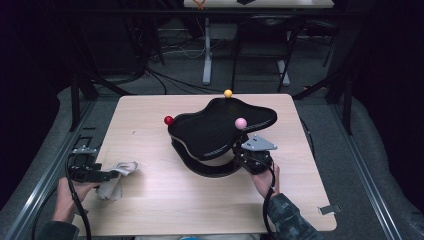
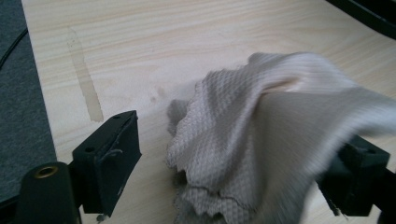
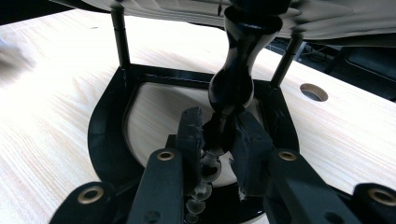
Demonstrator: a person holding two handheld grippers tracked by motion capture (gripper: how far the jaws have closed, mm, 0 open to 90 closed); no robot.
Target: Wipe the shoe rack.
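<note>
- left tool [image 2: 233, 172]: jaws spread, pressing on nothing; the cloth [image 2: 261, 135] lies crumpled between them at the bench [image 1: 210, 200] corner nearest the left hand, apparently let go.
- right tool [image 3: 219, 140]: pinched on a black post [image 3: 231, 84], steadying the black stand [image 1: 220, 130] mid-bench.

A two-tier stand [image 1: 220, 135] sits on the desk [image 1: 150, 200] just past its centre, toward one o'clock. Three balls sit at its upper tray's rim: one [image 1: 169, 120] at nine o'clock, one [image 1: 228, 93] at twelve, one [image 1: 240, 123] at four. The right tongs [image 3: 218, 140] grip a post [image 3: 231, 88] at the stand's five o'clock corner. A cloth [image 1: 120, 177] lies at the desk's eight o'clock edge, between the left tongs [image 2: 233, 172].
</note>
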